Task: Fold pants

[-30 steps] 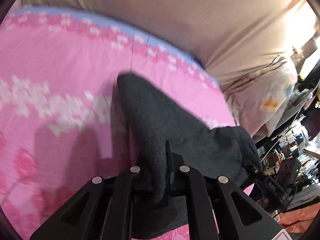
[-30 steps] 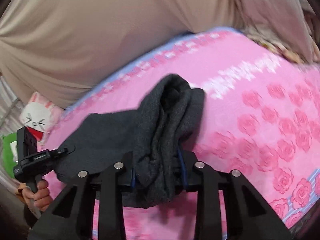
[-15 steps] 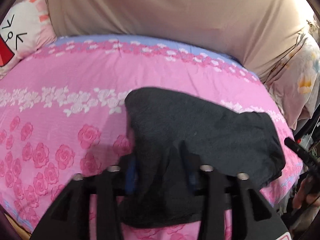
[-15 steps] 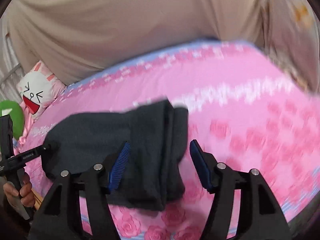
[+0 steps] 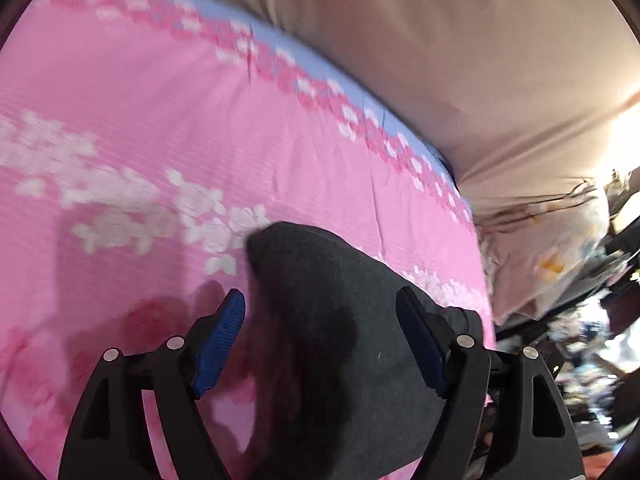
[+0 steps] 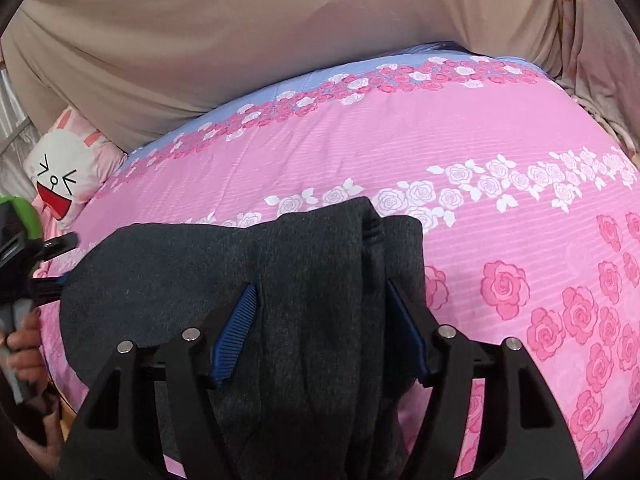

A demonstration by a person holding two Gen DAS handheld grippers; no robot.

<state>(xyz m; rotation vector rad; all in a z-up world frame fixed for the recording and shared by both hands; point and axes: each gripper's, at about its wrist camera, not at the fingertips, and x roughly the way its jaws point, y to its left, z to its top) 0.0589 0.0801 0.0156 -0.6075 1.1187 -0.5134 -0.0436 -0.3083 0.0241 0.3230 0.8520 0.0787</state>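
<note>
Dark grey knit pants (image 6: pixel 320 300) lie folded on pink rose-print bedsheet (image 6: pixel 500 140) — long axis spans my two hands. Left gripper (image 5: pixel 320 312) and right gripper (image 6: pixel 320 312), jaws just opening, stand wide — cloth between pads, unpinched, one end nearest each.

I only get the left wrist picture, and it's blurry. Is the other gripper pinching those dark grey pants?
Observer: No. In the right wrist view the right gripper is open. Its jaws have just been opening, and the dark grey knit pants lie loose between its blue pads.
Operator: Is anything at the bed's far left end?
Observer: A white cushion with a laughing rabbit face sits at the left edge of the pink rose-print bedsheet.
Operator: Can you see the person?
Observer: Only a hand at the picture's left edge, curled round a grey handle.
</note>
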